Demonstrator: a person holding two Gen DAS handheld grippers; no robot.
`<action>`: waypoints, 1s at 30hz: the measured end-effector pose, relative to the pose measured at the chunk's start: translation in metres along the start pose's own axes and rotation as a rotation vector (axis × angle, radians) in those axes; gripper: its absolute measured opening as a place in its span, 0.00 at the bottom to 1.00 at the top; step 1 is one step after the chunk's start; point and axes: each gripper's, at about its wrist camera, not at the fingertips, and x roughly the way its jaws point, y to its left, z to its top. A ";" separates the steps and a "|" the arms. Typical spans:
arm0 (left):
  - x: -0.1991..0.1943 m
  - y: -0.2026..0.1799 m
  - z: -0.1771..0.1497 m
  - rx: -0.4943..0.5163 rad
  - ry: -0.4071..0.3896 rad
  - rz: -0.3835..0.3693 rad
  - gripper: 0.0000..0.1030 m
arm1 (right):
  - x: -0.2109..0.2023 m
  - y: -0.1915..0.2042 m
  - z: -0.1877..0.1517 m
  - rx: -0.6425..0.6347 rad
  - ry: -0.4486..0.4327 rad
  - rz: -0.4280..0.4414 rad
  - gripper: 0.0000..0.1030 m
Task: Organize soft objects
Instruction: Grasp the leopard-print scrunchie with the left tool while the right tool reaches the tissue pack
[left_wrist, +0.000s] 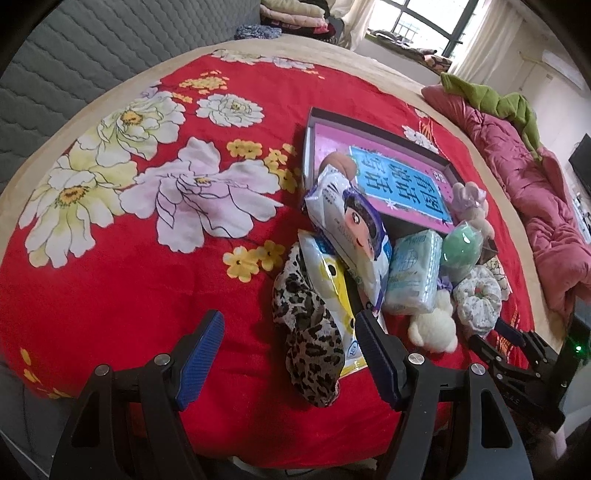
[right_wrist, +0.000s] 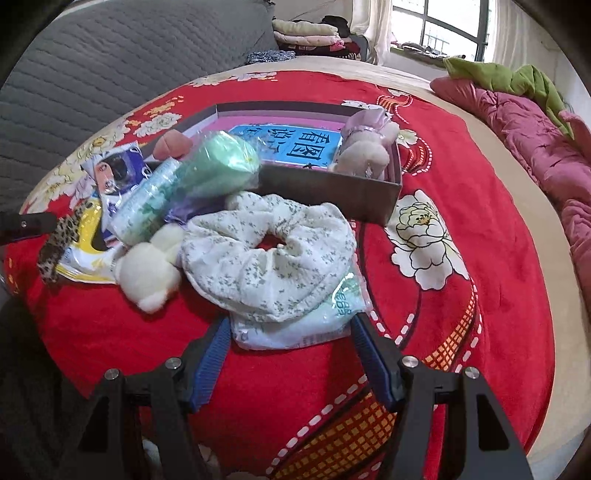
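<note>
Soft things lie heaped on a red flowered blanket (left_wrist: 147, 295) in front of a shallow grey box (right_wrist: 332, 192). My left gripper (left_wrist: 290, 317) is open, and a leopard-print cloth (left_wrist: 310, 343) and a yellow packet (left_wrist: 332, 280) lie between its blue pads. My right gripper (right_wrist: 291, 321) is open with its tips on either side of a white-green tissue pack (right_wrist: 295, 332). On that pack rests a floral scrunchie (right_wrist: 266, 251). A white plush (right_wrist: 147, 273), a green ball (right_wrist: 221, 162) and a second tissue pack (right_wrist: 147, 206) lie to the left. A lilac plush (right_wrist: 365, 144) sits in the box.
A crumpled pink quilt (left_wrist: 517, 173) with a green cloth (left_wrist: 491, 96) runs along the right side of the bed. A grey quilted backrest (left_wrist: 92, 55) stands at the far left. Folded clothes (right_wrist: 306, 33) are stacked by the window.
</note>
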 end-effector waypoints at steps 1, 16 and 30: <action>0.001 0.000 0.000 0.000 0.005 0.001 0.73 | 0.003 -0.001 -0.001 -0.001 -0.001 0.001 0.66; 0.040 0.015 -0.004 -0.072 0.076 -0.094 0.32 | 0.014 -0.010 0.003 0.029 -0.011 0.017 0.70; 0.034 0.012 -0.003 -0.087 0.046 -0.202 0.09 | 0.006 -0.017 0.003 0.029 -0.040 0.050 0.31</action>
